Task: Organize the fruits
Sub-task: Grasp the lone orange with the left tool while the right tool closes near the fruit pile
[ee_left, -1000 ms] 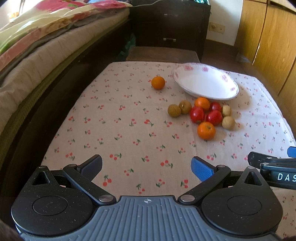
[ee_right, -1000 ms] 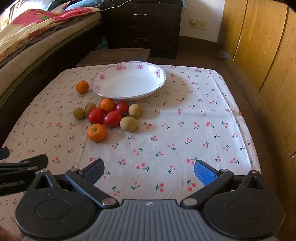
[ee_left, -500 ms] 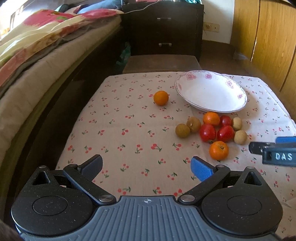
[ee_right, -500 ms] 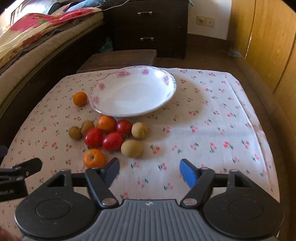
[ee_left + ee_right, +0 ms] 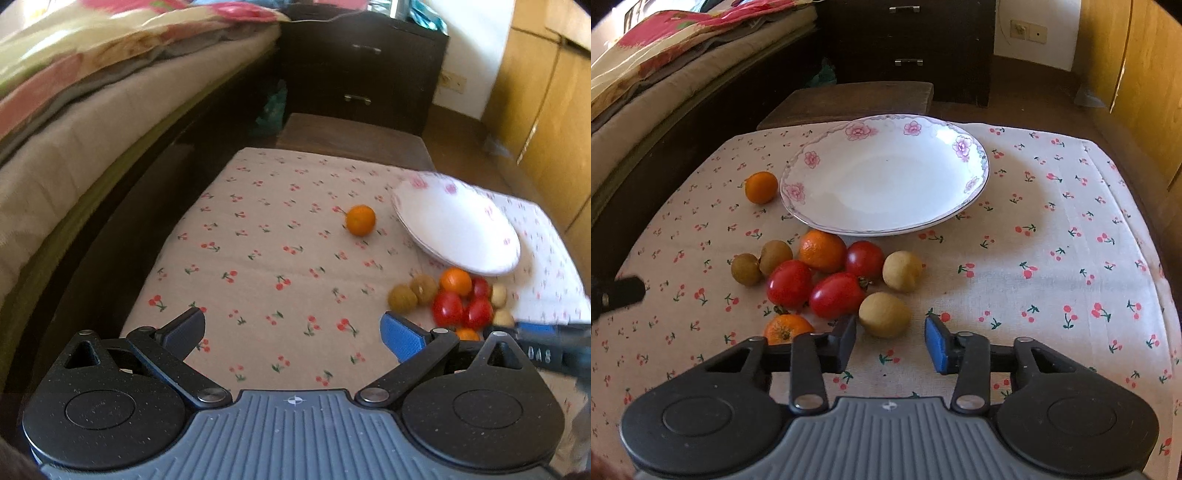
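A white floral plate (image 5: 886, 177) sits empty on the cherry-print cloth (image 5: 1052, 266). In front of it lies a cluster of red tomatoes (image 5: 836, 295), oranges (image 5: 822, 251) and pale brown round fruits. One pale fruit (image 5: 884, 314) lies just ahead of my right gripper (image 5: 890, 347), whose fingers are open and empty, partly narrowed. A lone orange (image 5: 761, 187) lies left of the plate and also shows in the left wrist view (image 5: 360, 220). My left gripper (image 5: 291, 332) is open and empty over bare cloth, left of the cluster (image 5: 461, 302).
A bed with folded blankets (image 5: 92, 92) runs along the left. A dark dresser (image 5: 908, 44) and a low wooden stool (image 5: 857, 99) stand behind the table. Wooden cabinet doors (image 5: 1145, 74) are on the right.
My right gripper moved forward and down toward the fruit cluster and its fingers narrowed. My left gripper shifted left, so the fruit now sits at its right edge.
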